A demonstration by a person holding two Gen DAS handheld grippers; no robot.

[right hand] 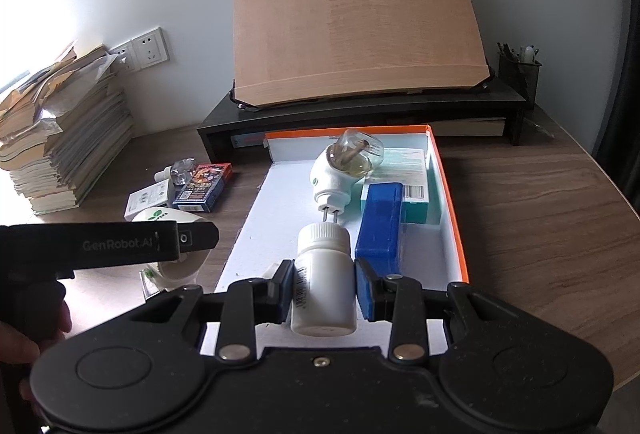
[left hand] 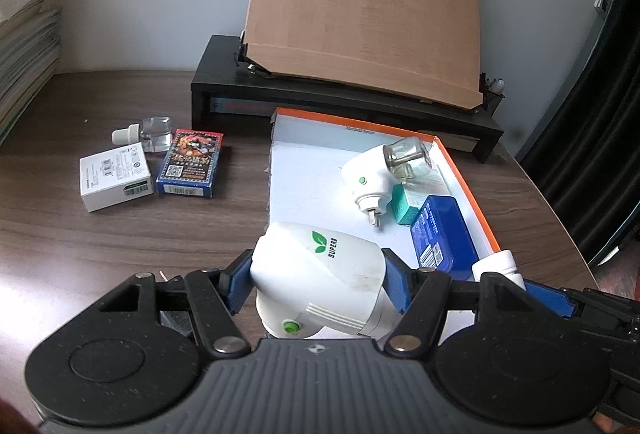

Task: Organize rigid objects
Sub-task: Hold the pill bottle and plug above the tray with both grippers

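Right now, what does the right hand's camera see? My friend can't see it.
The right gripper holds a white pill bottle between its fingers over an orange-edged box. The box holds a blue case, a plug-in and a teal carton.

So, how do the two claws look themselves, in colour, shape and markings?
Both are alike: a black plastic body with two round discs, black link bars on silver rivets, and flat blue pads on the fingers. The left claw has a grey ribbed plate at its base. Seen from the right claw, the left one's black side bar bears the lettering "GenRobot.AI". No cables or sleeves show.
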